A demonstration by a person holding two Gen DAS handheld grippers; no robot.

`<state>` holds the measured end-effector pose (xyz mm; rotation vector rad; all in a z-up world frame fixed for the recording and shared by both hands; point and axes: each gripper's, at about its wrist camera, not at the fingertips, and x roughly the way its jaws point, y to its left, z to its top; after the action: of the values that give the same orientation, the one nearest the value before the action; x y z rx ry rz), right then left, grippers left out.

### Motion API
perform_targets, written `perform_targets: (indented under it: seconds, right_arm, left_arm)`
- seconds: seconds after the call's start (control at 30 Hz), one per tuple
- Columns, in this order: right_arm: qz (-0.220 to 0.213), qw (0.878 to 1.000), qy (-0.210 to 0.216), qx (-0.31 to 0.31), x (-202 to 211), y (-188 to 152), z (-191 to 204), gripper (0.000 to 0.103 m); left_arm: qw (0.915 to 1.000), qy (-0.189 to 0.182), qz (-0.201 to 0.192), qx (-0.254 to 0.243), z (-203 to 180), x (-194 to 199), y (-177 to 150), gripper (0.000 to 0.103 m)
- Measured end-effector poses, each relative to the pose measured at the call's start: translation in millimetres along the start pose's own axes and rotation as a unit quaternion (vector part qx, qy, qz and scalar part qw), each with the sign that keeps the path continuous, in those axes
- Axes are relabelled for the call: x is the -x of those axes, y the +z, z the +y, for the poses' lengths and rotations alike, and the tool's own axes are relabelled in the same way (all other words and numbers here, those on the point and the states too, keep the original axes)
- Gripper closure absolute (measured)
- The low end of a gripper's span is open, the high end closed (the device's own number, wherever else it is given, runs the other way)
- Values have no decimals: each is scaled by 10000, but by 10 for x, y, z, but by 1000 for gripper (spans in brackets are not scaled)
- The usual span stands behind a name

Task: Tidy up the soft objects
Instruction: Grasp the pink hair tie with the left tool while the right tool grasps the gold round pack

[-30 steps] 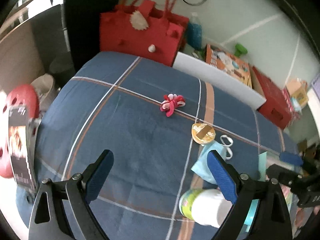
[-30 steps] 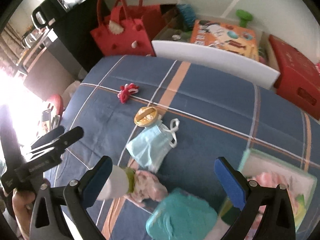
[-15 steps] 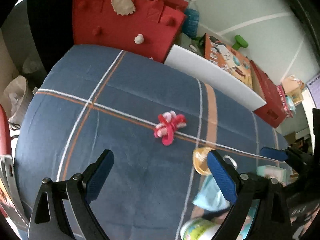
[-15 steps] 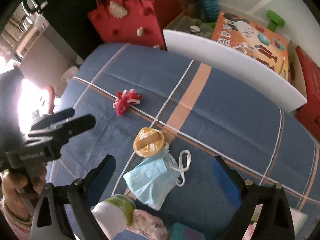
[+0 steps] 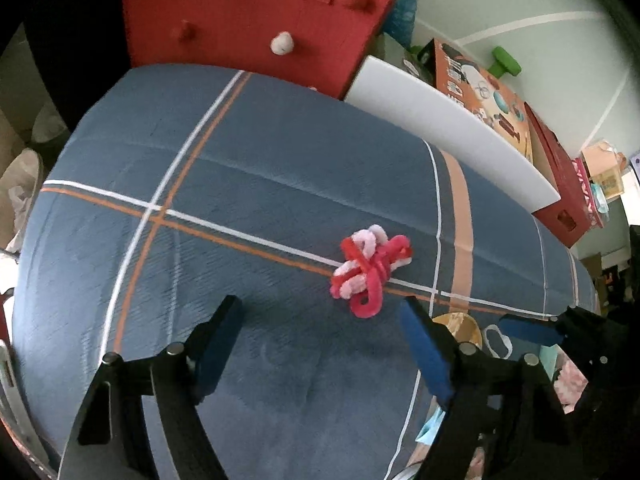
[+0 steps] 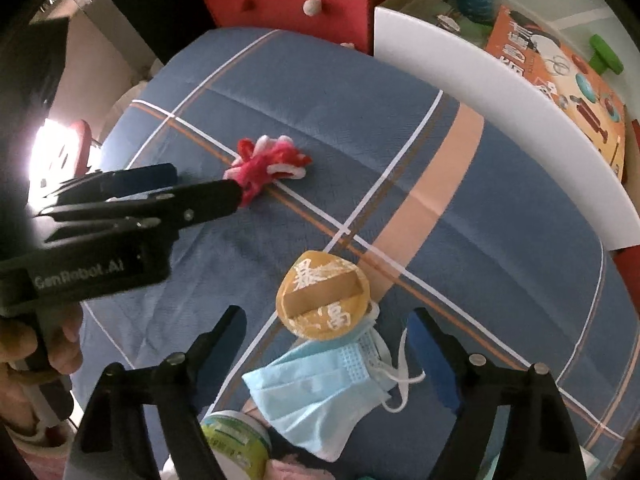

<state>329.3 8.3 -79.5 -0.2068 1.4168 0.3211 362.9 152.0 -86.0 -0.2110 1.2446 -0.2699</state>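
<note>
A red and pink chenille knot lies on the blue checked cover. My left gripper hangs just short of it, jaws closing, nothing between the pads. From the right wrist view the left gripper reaches the knot from the left, near fingertip against its end. My right gripper points down over a round orange pad with white characters and a light blue face mask. Its jaws are closing with the mask under them, and the pads press on nothing.
A red felt bag stands behind the cover, with a white board, an orange box and a red crate along the back right. A green-lidded bottle and something pink and fluffy lie at the near edge.
Both grippers have come down and forward. The knot now sits close before the left fingers, the orange pad and mask between the right ones. Both pairs of jaws stand narrower.
</note>
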Motion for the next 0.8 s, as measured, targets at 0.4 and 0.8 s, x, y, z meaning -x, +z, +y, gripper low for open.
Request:
perform_targets:
  seconds: [0.4, 0.8]
  right_arm:
    - [135, 9996, -161, 187, -225, 110, 98, 35]
    - [107, 9996, -48, 260, -333, 144, 175, 50]
  left_arm:
    - [9998, -47, -16, -167, -110, -110, 113, 45]
    - [9998, -113, -68, -172, -150, -188, 139, 73]
